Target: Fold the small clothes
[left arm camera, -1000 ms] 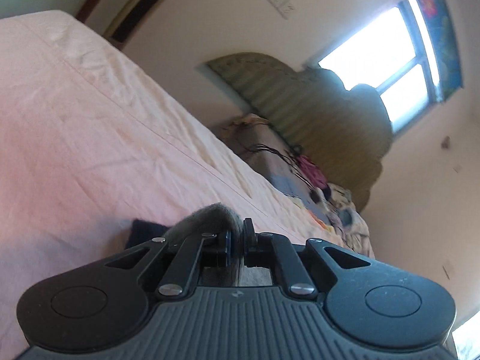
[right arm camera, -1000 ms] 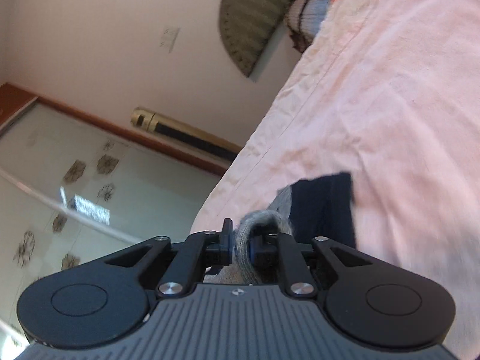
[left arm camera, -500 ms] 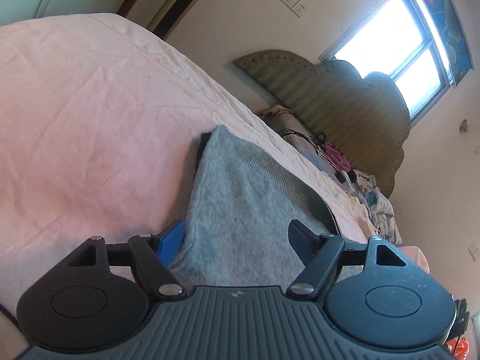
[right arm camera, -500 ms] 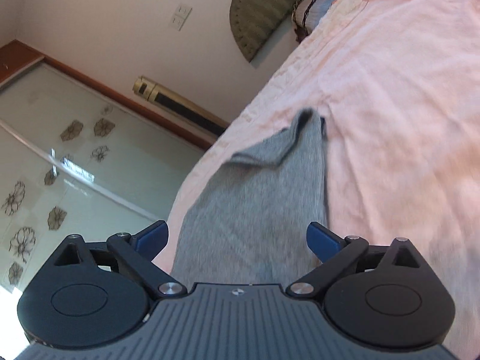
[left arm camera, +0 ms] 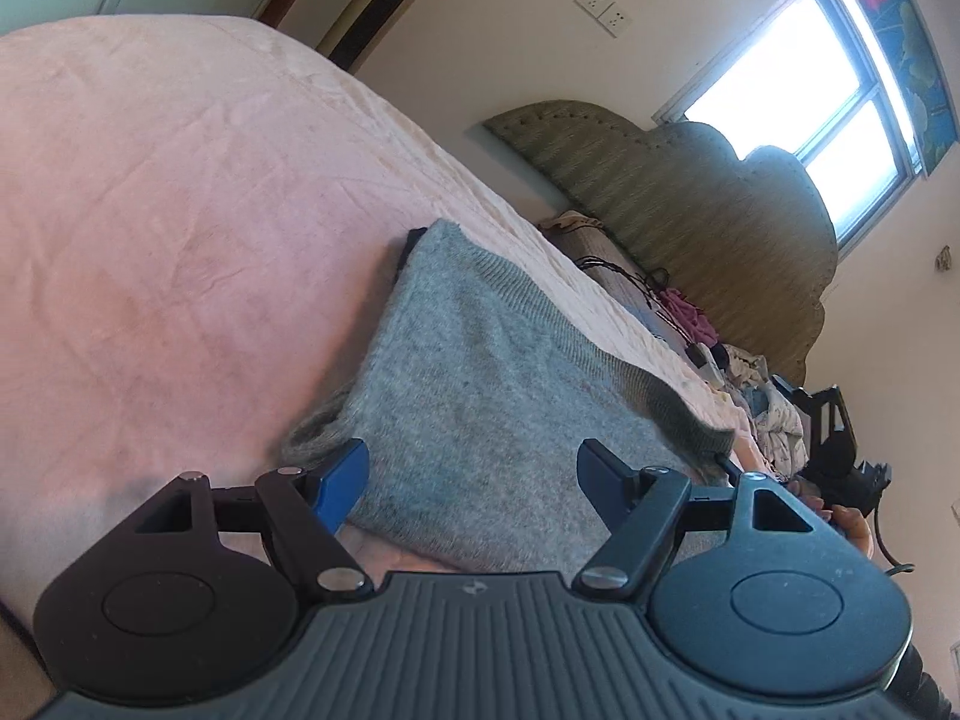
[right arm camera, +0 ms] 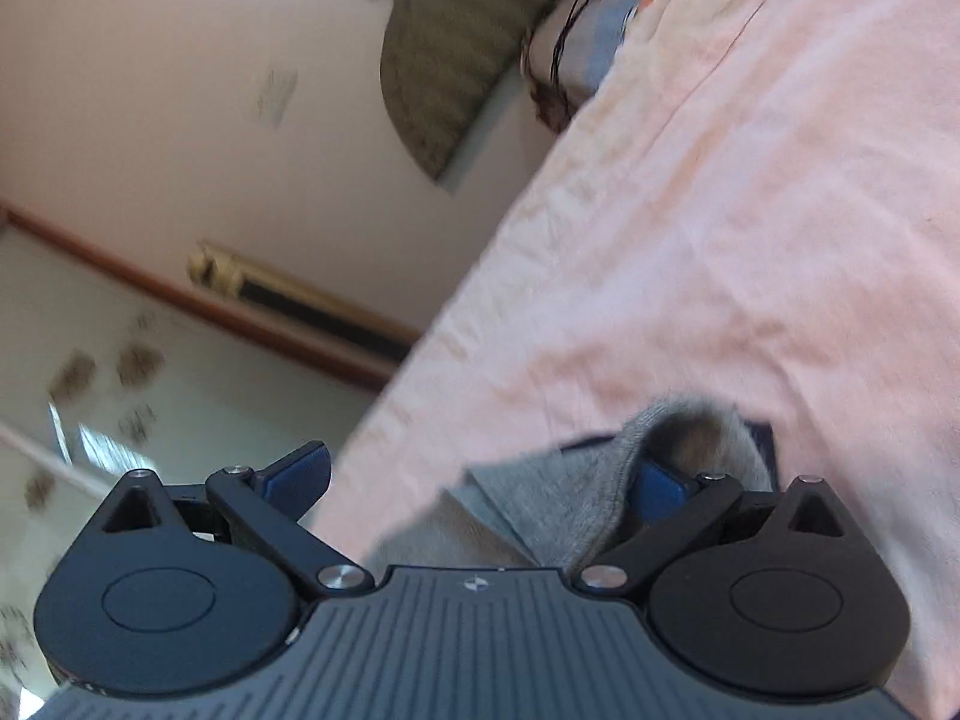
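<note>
1. A bedroom in a home: a wide bed (left arm camera: 198, 192) fills most of the left wrist view, covered by a creased pale pink sheet (right arm camera: 750, 228).
2. A scalloped, padded olive-green headboard (left arm camera: 690, 192) stands against the cream wall at the bed's far end.
3. Loose clothes and bedding (left arm camera: 762, 396) lie heaped beside the headboard.
4. A bright window (left arm camera: 798, 90) with a blue flowered curtain (left arm camera: 900, 30) sits high on the wall.
5. Two white wall sockets (left arm camera: 603, 9) are mounted near the headboard.
6. The blurred right wrist view shows frosted glass panels with flower patterns (right arm camera: 108, 372), framed in brown wood.
</note>
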{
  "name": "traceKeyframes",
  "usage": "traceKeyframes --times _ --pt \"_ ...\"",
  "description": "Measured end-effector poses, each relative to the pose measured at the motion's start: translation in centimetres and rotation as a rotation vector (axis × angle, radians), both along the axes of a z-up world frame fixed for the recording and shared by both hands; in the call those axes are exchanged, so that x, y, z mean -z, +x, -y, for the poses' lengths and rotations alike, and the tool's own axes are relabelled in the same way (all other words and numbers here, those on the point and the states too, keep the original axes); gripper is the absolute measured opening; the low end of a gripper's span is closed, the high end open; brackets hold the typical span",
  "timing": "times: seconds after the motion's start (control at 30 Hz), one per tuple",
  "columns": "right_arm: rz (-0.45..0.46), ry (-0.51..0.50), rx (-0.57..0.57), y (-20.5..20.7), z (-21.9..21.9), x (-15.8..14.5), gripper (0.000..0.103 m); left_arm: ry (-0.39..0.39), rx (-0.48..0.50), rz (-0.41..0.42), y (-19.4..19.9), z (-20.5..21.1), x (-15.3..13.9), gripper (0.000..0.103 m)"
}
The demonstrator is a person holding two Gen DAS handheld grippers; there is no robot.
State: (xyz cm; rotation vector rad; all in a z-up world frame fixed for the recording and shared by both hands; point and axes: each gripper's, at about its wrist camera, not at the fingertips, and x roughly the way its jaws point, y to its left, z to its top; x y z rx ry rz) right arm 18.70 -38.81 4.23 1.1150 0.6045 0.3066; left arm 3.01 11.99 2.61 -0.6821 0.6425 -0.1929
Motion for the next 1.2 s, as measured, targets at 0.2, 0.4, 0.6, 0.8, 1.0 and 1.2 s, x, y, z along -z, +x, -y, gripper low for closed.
traceKeyframes --times 0.2,0.4,0.6,0.8,1.0,1.2 --pt "0.006 -0.043 -0.076 -7.4 2.0 -1.2 0.103 -0.106 -0.029 -0.046 -2.5 -1.1 1.6 0.079" --pt "-0.049 -0.079 -0.104 -18.3 4.3 0.2 0.103 -0.146 -0.033 -0.028 -2.8 -0.3 1.9 0.086" --pt "-0.094 -0.183 -0.091 -19.6 0.9 1.3 0.103 -0.231 -0.113 -0.073 -0.3 0.0 2.0 0.086" --pt "-0.107 -0.199 -0.034 -15.0 -1.0 1.7 0.093 -0.154 -0.149 -0.082 2.7 1.6 1.7 0.068" --pt "-0.126 -0.274 -0.068 -12.1 -2.2 3.6 0.013 0.000 -0.126 -0.102 3.1 2.5 1.4 0.005" --pt "-0.021 -0.300 -0.130 -14.8 -1.2 0.2 0.011 0.002 -0.013 0.056 -2.5 1.5 -2.9 0.004"
